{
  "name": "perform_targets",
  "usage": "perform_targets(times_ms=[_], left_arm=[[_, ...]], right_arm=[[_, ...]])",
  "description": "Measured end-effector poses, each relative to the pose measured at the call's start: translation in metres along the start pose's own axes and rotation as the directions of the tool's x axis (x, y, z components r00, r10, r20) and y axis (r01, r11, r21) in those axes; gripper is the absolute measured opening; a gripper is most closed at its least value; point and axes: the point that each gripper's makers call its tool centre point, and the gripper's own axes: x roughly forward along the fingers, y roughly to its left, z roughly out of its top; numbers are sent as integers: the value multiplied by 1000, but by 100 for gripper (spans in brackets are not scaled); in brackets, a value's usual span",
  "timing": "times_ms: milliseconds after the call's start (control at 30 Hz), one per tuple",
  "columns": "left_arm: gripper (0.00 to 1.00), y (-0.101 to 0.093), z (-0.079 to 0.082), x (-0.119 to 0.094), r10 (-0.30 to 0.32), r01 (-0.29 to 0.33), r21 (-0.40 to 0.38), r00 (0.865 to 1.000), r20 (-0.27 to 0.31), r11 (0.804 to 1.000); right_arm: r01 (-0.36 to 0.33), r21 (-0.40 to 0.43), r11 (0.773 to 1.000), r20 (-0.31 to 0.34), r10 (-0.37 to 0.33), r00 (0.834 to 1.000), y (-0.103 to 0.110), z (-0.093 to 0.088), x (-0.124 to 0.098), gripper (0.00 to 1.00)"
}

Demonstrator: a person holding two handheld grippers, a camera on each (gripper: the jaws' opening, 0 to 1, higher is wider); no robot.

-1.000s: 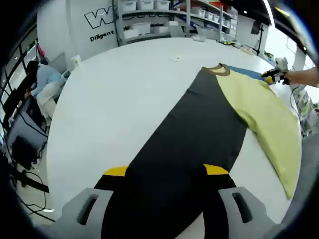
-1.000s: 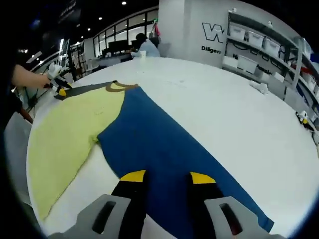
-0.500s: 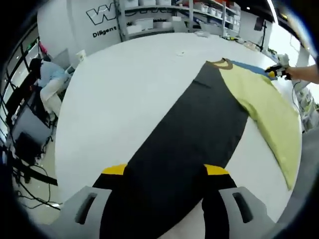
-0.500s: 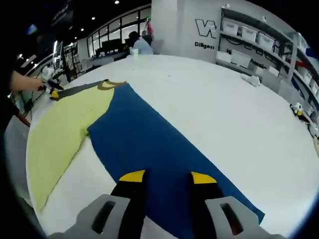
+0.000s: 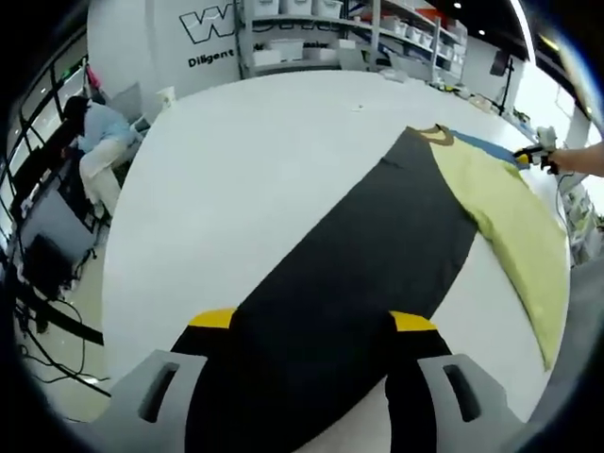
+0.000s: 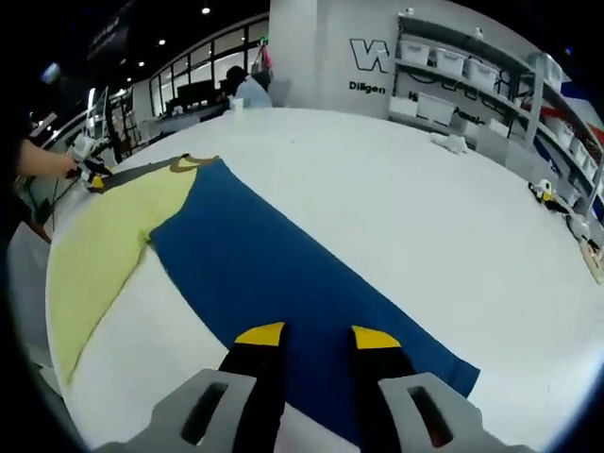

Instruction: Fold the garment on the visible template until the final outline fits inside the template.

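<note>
The garment lies flat on the white round table (image 5: 245,160). Its black sleeve (image 5: 359,274) runs from my left gripper (image 5: 312,323) up to the brown collar (image 5: 436,134), with the yellow-green body (image 5: 514,222) to its right. The left jaws stand wide apart over the black cloth. In the right gripper view the blue sleeve (image 6: 274,274) stretches from my right gripper (image 6: 317,336) to the collar (image 6: 186,162), beside the yellow-green body (image 6: 104,255). The right jaws stand apart with blue cloth showing between them. Each gripper appears small at the far sleeve end of the other's view: the right gripper (image 5: 530,158), the left gripper (image 6: 92,177).
The table edge (image 5: 113,311) drops off to the left, with cables and a seated person (image 5: 94,151) beyond. Shelves with bins (image 6: 453,75) stand behind the table. Small items (image 6: 545,193) sit near the table's right edge.
Both cameras have drawn back and risen a little, so more table and cloth show. The blue sleeve's near corner now lies farther from the right gripper. The jaws stay about as far apart.
</note>
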Motion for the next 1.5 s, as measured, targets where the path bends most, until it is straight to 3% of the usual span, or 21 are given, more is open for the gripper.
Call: perform_targets(times_ms=[133, 233, 267, 333, 367, 400, 500, 533, 567, 900, 1000, 1033, 1133, 1267, 1367, 1467, 1500], left_arm=[[71, 1, -1, -8, 9, -9, 4, 1000, 1, 1000], [69, 2, 5, -17, 19, -19, -3, 999, 28, 1000], [69, 2, 3, -17, 22, -22, -8, 999, 24, 1000], [67, 4, -7, -19, 31, -31, -28, 999, -8, 999], [66, 11, -13, -19, 41, -42, -34, 999, -20, 999], [65, 13, -15, -20, 44, -45, -39, 999, -22, 998], [65, 19, -30, -18, 49, -53, -83, 997, -52, 995], [65, 19, -31, -19, 32, -34, -42, 999, -43, 999], [64, 24, -26, -15, 56, -57, -85, 998, -10, 995], [63, 28, -19, -12, 54, -51, -80, 998, 27, 996], [63, 29, -18, -12, 48, -48, -82, 999, -1, 995], [63, 28, -15, -15, 50, -49, -74, 999, 13, 996], [63, 6, 4, -25, 22, -20, -26, 997, 74, 999], [66, -42, 25, -37, -58, 54, 33, 990, 129, 998], [68, -90, 35, -46, -144, 128, 108, 977, 156, 986], [71, -146, 39, -52, -242, 211, 195, 958, 155, 958], [71, -161, 41, -53, -273, 237, 211, 949, 160, 948]], right_arm=[[21, -16, 1000, -42, -22, 999, -7, -9, -10, 25], [25, 30, 999, 11, -26, 1000, -8, -5, -19, 27], [30, 25, 999, -5, -30, 1000, -9, -9, -19, 27], [30, 25, 999, -49, -29, 998, -8, -23, -19, 27], [24, 59, 998, 20, -25, 999, -7, -13, -24, 27], [41, 52, 998, -5, -41, 999, -11, -18, -31, 26], [52, 69, 996, 6, -53, 999, -16, -23, -39, 26], [55, 66, 996, 8, -56, 998, -20, -25, -40, 25], [61, 73, 995, 10, -62, 998, -22, -26, -43, 24], [99, 108, 989, 9, -101, 995, -49, -34, -46, 21], [117, 65, 991, -71, -113, 991, -47, -38, -47, 27], [70, -9, 998, -59, -70, 996, -38, -32, -45, 29], [30, -34, 999, 2, -30, 1000, -14, -15, -47, 29], [-56, -108, 993, 51, 62, 997, 31, 4, -44, 32], [-134, -172, 976, 87, 150, 985, 79, 20, -46, 34], [-205, -230, 951, 110, 234, 966, 128, 31, -46, 34], [-251, -227, 941, 144, 287, 947, 155, 37, -46, 35]])
